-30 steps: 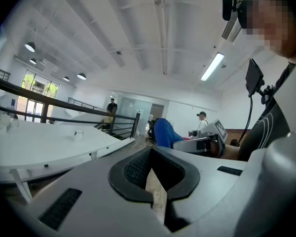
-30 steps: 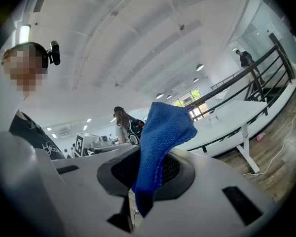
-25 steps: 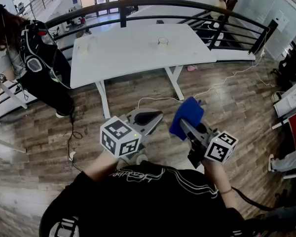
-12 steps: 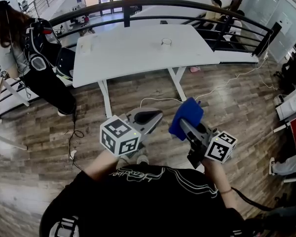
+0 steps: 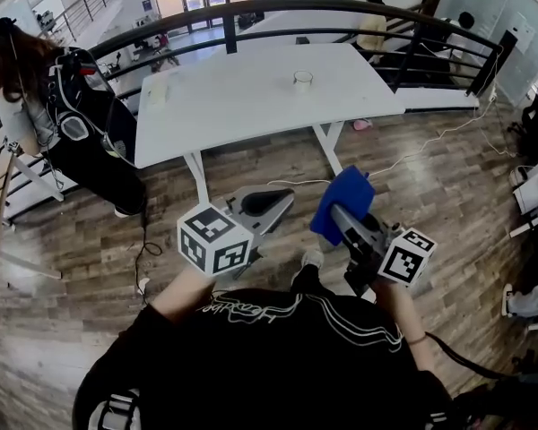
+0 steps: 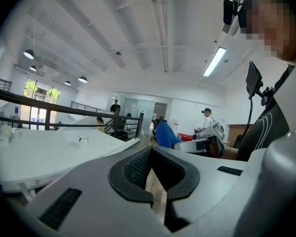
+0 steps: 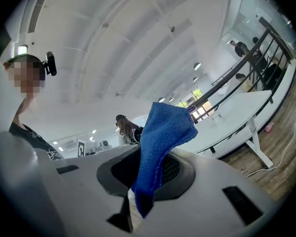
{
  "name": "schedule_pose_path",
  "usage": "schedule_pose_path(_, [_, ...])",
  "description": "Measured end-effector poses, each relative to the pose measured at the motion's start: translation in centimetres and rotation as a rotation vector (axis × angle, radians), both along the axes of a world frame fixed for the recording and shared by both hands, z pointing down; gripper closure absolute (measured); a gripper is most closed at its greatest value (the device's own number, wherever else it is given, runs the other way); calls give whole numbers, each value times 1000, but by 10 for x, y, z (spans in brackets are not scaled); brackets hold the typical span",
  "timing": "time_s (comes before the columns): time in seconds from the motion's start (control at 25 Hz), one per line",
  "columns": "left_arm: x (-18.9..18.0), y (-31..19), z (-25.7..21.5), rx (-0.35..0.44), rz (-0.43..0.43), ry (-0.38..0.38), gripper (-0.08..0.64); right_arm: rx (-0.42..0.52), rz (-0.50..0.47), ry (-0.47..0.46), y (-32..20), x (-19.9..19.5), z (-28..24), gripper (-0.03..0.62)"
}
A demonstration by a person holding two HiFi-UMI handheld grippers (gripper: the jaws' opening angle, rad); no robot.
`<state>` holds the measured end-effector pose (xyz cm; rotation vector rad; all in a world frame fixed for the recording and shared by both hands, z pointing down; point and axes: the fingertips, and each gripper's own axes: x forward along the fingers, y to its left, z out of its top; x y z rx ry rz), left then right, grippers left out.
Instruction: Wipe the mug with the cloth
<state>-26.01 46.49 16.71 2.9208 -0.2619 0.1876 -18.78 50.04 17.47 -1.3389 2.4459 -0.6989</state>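
White table (image 5: 242, 97), mug (image 5: 302, 81) well beyond right gripper (image 5: 344, 217) pinching blue cloth (image 5: 342, 197), left gripper (image 5: 271, 200) pressed together

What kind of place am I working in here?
Probably an open-plan office or lab mezzanine: white desk on wood-plank floor, black railing behind it, another person standing nearby.

Head view: we look steeply down over our shoulders | left gripper view: close along its jaws, tilted upward | right gripper view: likewise | all three share the white rectangular table (image 5: 251, 92) and blue knitted cloth (image 5: 341, 202).
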Motion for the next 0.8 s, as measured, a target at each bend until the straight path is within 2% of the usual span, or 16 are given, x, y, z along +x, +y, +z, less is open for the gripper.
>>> schedule_pose_path(0.16, [24,-26,15,-11,-21,-12,554,4,7,-10,-30,33,13,541])
schedule_pose_path(0.32, [67,-73,38,-51,-52,-43,554,-20,-16,-43,-79,77,32,541])
schedule_pose_path(0.52, [148,-159,68,-99,-112,-70,554,-89,-50,-76,-167,160,69,541])
schedule_pose_path(0.72, [238,-261,100,-147,-119,-102,554,-140,-82,-109,-284,251,100,541])
schedule_pose_path(0.8, [272,-307,106,-151,-147,-104,554,-142,-98,-110,-331,286,106,541])
